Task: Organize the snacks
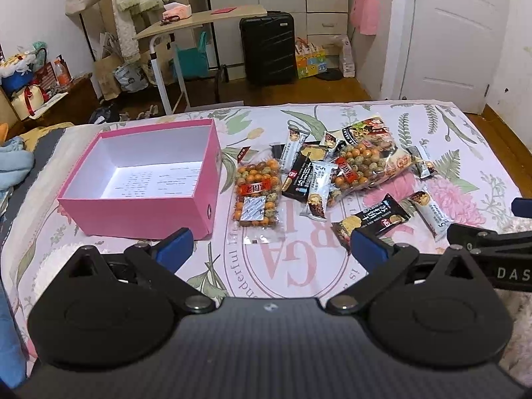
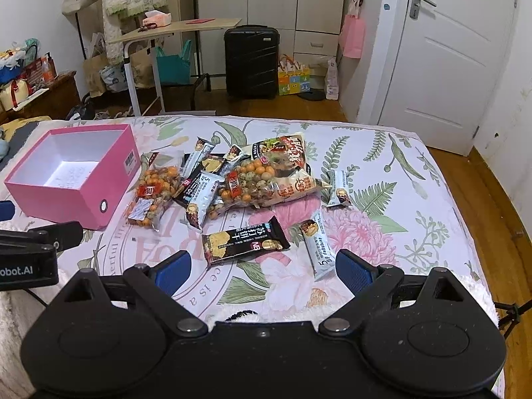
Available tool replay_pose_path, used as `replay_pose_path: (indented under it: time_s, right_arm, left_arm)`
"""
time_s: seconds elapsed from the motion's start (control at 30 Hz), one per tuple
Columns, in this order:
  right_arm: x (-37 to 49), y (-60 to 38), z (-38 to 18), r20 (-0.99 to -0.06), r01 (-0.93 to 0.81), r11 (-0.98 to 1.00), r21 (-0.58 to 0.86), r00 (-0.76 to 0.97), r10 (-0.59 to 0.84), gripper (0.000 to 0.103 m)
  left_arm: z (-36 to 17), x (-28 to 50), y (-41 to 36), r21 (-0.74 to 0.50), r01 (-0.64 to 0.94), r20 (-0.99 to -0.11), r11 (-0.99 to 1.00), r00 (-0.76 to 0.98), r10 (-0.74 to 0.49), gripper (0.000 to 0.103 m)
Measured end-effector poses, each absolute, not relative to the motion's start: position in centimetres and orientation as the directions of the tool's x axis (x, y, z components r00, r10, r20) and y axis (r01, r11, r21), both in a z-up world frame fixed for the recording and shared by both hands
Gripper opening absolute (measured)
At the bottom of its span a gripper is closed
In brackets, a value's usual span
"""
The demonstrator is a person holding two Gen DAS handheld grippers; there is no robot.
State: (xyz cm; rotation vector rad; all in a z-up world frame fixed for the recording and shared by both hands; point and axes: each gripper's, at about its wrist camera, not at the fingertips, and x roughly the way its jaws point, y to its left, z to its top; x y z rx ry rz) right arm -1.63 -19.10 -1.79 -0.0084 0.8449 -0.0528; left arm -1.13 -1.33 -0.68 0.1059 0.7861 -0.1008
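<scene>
An open pink box (image 1: 133, 214) with a white inside stands empty on the left of the bed. To its right lie loose snacks: a clear bag of coated peanuts (image 1: 256, 196), a larger mixed bag (image 1: 364, 163), black cracker packs (image 1: 372, 219) and white bars (image 1: 432, 214). My left gripper (image 1: 272, 247) hovers open just before the box and the peanut bag, holding nothing. My right gripper (image 2: 264, 271) is open too, right behind a black cracker pack (image 2: 244, 241) and a white bar (image 2: 317, 246). The pink box (image 2: 63, 199) sits far left of it.
The floral bedsheet (image 2: 382, 166) ends at a wooden floor on the right and far side. A black suitcase (image 2: 251, 61), a rolling desk (image 2: 173, 31) and a white door (image 2: 445, 60) stand beyond. Fluffy white fabric (image 2: 13, 319) lies along the near edge.
</scene>
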Motion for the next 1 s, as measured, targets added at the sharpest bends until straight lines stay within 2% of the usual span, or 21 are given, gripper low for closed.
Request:
replay_pose_path:
  time_s: [1.0]
  right_arm:
    - [-2.08, -19.86, -1.43, -0.735, 0.068, 0.997, -0.037, 0.674, -0.074, 0.096]
  left_arm:
    - [-1.25, -1.15, -1.53, 0.026, 0.142, -0.735, 0.99, 0.673, -0.077, 0.103]
